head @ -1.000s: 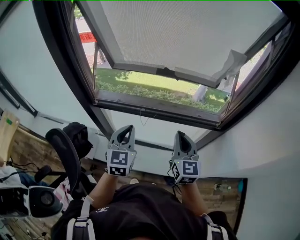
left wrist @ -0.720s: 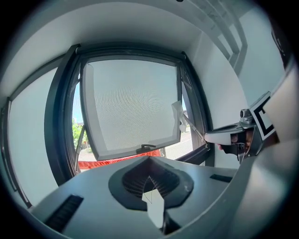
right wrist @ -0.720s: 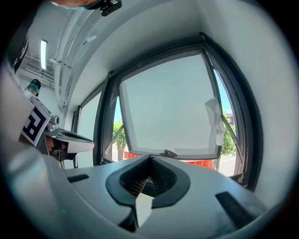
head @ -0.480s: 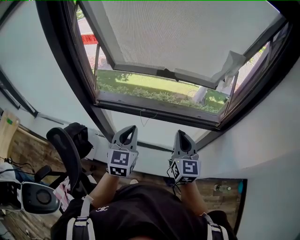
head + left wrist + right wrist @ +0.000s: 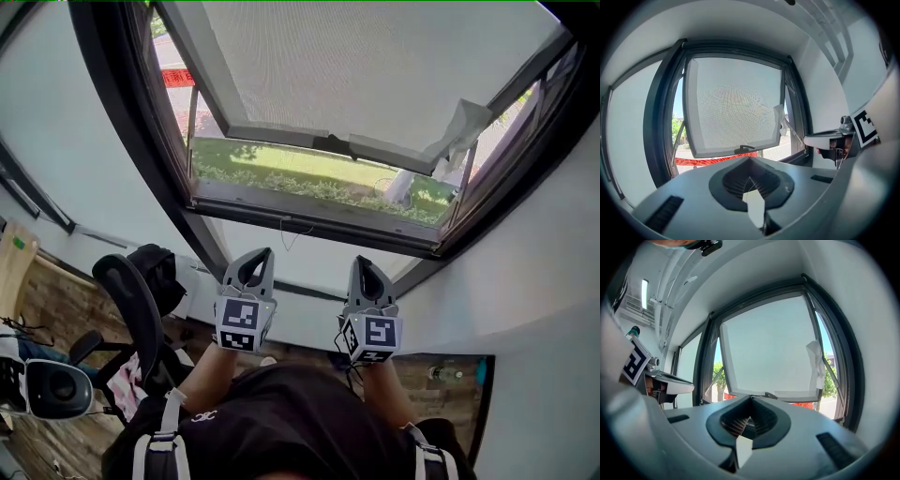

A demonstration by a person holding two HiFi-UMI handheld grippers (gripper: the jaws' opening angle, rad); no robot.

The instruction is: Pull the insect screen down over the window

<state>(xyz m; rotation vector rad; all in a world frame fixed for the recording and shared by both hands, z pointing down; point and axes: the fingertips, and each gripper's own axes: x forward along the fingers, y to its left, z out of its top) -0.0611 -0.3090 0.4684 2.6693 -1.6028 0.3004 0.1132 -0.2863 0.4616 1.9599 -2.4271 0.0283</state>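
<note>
Screen [image 5: 375,66]: mesh fills the upper window; its bottom bar carries a dark handle [image 5: 333,144], with a gap open to grass below.
Window frame [image 5: 309,221]: dark, above both grippers.
Left gripper [image 5: 253,256]: jaws together, nothing between them, below the sill, apart from the handle.
Right gripper [image 5: 362,266]: jaws together, empty, beside the left.
Cloth [image 5: 464,122]: white, at the screen's right corner.
Chair [image 5: 131,309]: lower left.

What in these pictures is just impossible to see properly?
Top of the window: cut off by the head view's upper edge.
Print on the red strip: too small, head view.
Where the cord ends: too thin, head view.
Sill: mostly behind the left claw in the left gripper view, behind the right claw in the right gripper view.
</note>
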